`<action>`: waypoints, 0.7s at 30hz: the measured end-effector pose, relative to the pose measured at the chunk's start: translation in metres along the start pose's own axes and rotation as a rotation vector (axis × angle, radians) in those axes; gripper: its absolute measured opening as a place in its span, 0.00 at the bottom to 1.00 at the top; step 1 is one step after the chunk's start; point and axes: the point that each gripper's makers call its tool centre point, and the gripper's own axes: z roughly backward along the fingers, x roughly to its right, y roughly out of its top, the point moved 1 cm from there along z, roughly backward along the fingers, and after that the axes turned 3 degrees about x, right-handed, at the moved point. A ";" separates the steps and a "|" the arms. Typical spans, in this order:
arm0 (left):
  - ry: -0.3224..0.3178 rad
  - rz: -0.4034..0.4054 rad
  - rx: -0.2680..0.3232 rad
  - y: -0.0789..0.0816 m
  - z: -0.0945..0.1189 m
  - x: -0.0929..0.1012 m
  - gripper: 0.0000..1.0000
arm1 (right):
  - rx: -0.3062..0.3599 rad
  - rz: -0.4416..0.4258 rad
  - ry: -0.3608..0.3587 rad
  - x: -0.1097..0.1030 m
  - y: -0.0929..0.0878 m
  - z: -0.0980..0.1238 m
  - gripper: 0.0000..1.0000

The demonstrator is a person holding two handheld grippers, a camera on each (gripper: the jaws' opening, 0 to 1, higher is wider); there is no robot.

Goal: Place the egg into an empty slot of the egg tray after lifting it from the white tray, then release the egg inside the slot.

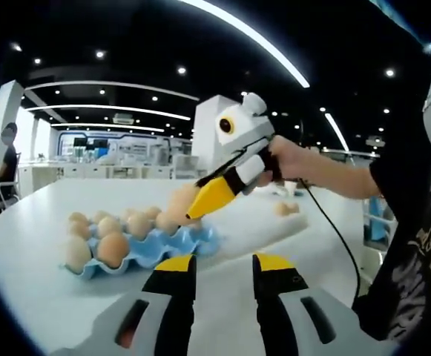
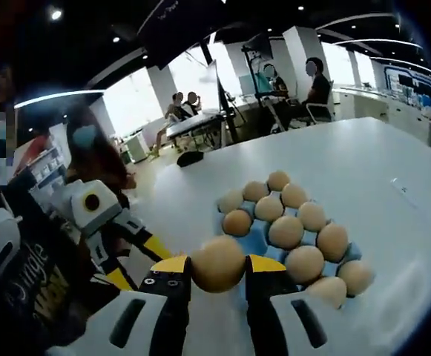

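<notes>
Right hand-held gripper [image 2: 216, 276]: clamped on egg [image 2: 217, 263], held above near edge of blue egg tray [image 2: 257, 239] on white worktop [image 2: 378, 170]. Left hand-held gripper [image 1: 223, 268]: jaws apart, empty, near side of tray. White tray [image 1: 274, 222]: far right.

We see tan-brown eggs [image 2: 285, 231] in a light-blue egg tray [image 1: 193, 242] on a white table [image 2: 363, 163]; grippers [image 2: 216, 273] grey & black w/ yellow tips.
</notes>
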 end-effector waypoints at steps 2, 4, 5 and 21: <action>0.001 0.002 0.001 0.000 0.001 -0.001 0.30 | -0.018 0.010 0.002 0.003 0.001 -0.004 0.30; 0.005 0.006 0.003 0.000 0.002 -0.002 0.30 | -0.038 0.023 0.005 0.007 0.003 -0.010 0.30; 0.005 0.007 0.002 0.000 0.002 -0.002 0.31 | -0.043 0.027 0.004 0.007 0.002 -0.011 0.30; 0.030 0.007 0.014 0.001 0.014 -0.015 0.31 | -0.203 0.087 0.001 0.038 -0.001 -0.050 0.30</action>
